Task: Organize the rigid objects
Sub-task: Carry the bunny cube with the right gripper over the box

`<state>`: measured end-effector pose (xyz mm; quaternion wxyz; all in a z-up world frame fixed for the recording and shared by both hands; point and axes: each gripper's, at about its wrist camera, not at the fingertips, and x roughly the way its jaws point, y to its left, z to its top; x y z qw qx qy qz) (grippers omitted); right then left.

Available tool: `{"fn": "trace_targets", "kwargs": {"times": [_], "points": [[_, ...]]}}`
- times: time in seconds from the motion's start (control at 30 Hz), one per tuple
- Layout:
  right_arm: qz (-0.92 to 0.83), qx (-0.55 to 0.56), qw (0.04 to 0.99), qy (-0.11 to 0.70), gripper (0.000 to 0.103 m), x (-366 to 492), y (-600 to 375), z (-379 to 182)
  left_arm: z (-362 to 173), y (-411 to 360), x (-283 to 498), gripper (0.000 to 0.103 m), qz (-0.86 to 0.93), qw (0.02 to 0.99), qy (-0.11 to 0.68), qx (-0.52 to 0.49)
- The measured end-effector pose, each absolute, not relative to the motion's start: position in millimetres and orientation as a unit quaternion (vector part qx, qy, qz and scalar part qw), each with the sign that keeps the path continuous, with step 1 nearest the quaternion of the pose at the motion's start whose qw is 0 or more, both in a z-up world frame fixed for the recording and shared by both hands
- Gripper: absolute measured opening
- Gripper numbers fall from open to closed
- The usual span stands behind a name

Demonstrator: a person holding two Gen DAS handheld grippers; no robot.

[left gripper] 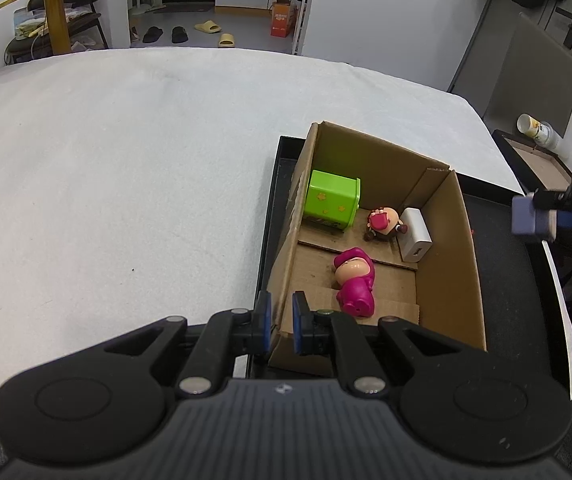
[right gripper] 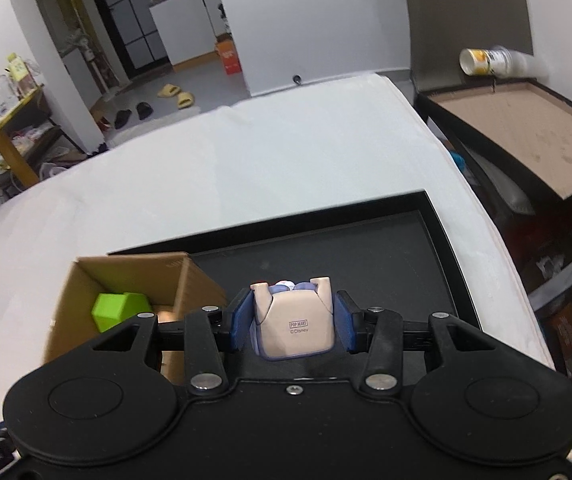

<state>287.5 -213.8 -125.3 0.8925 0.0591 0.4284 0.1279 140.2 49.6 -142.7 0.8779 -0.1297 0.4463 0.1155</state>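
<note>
An open cardboard box (left gripper: 449, 280) stands in a black tray (left gripper: 276, 184) on the white table. In it lie a green toy cabinet (left gripper: 331, 200), a small brown figurine (left gripper: 383, 226), a white charger (left gripper: 415, 234) and a pink figurine (left gripper: 353, 280). My left gripper (left gripper: 280, 322) is shut on the box's near-left wall. My right gripper (right gripper: 291, 320) is shut on a beige and lavender toy block (right gripper: 295, 326) and holds it above the tray (right gripper: 365, 248), right of the box (right gripper: 126, 276). It also shows at the right edge of the left wrist view (left gripper: 533, 220).
The white table (left gripper: 126, 160) stretches left and far of the tray. To the right, off the table, stands a brown-topped box (right gripper: 525, 132) with a tipped paper cup (right gripper: 485, 62). Chairs, slippers and an orange carton are on the floor beyond.
</note>
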Motion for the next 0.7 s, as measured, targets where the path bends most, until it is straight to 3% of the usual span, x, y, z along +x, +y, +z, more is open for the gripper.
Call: {"fn": "trace_targets", "kwargs": {"times": [0.7], "points": [[0.205, 0.040, 0.894, 0.396, 0.043, 274, -169, -81, -141, 50, 141, 0.010, 0.110, 0.879, 0.445, -0.135]]}}
